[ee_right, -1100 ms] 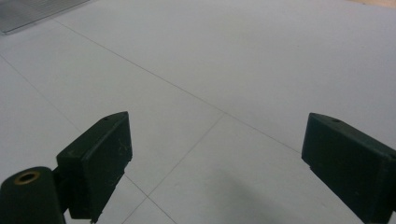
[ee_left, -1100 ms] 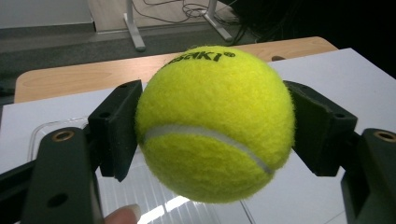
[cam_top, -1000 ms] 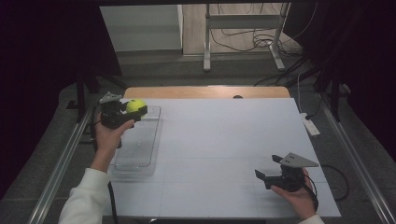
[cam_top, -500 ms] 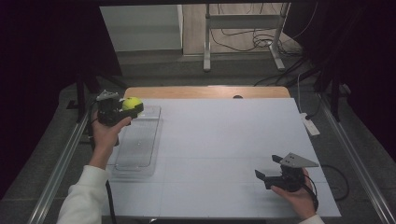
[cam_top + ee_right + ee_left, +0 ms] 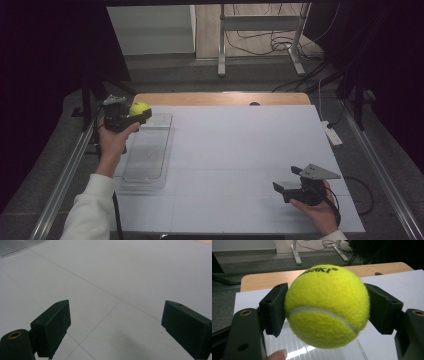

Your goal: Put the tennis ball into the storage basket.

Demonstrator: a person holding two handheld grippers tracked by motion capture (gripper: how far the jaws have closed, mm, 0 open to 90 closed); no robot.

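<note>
Looking down from the high view, the left gripper (image 5: pixel 134 114) was raised over the far end of a clear plastic tray (image 5: pixel 148 150) at the table's (image 5: pixel 240 150) left side, with a yellow tennis ball (image 5: pixel 139 108) clamped between its 2 jaws; the right gripper (image 5: pixel 284 189) rested low near the front right corner, well apart from both. The step in hand looked like carrying the ball to or from the tray, though the pictures did not settle which; setting it down would call for lowering the left gripper inside the tray's rim before easing the jaws off. In the left gripper view, the ball (image 5: pixel 327 306) sat squeezed by a pad on each side, the tray's ribbed floor just below it. Being round, it had no long axis; its black printed lettering faced up and away, and a white seam curved across its lower front. In the right gripper view, the 2 jaws stood wide apart over bare white tabletop (image 5: pixel 120 280), holding nothing.
</note>
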